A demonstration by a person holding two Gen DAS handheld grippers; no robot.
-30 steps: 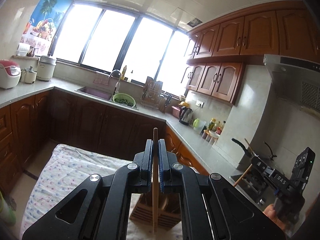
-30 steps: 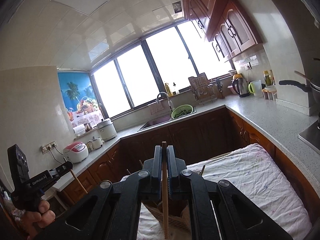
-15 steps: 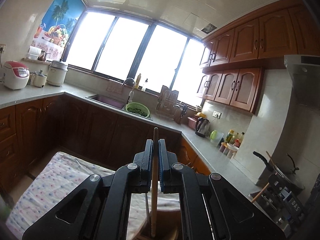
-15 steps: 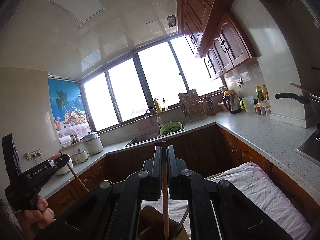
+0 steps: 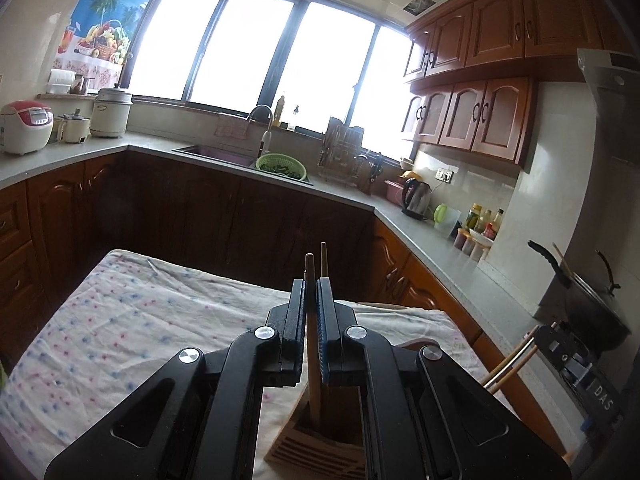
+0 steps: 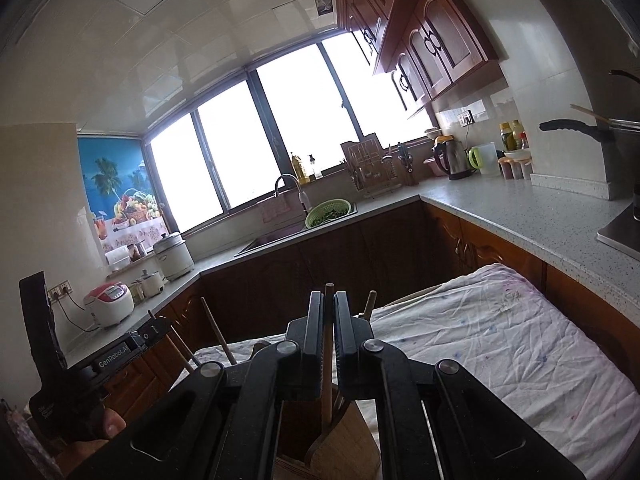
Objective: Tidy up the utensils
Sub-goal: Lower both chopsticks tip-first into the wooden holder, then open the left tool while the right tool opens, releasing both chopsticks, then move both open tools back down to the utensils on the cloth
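Both tongs lowered since before, chopstick point(image 5: 313, 364) tips now inside wooden holder point(image 5: 320, 446), second chopstick point(image 6: 327, 364) too

The wooden holder point(image 5: 320, 446) is cut off by the frame's bottom edge.

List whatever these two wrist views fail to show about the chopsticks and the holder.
- Left wrist view: left gripper hides the middle of its chopstick; the tip vanishes in the wooden holder.
- Right wrist view: right gripper hides much of its chopstick; the holder's base is cut off by the bottom edge.
- Holder contents: too dark in both views.
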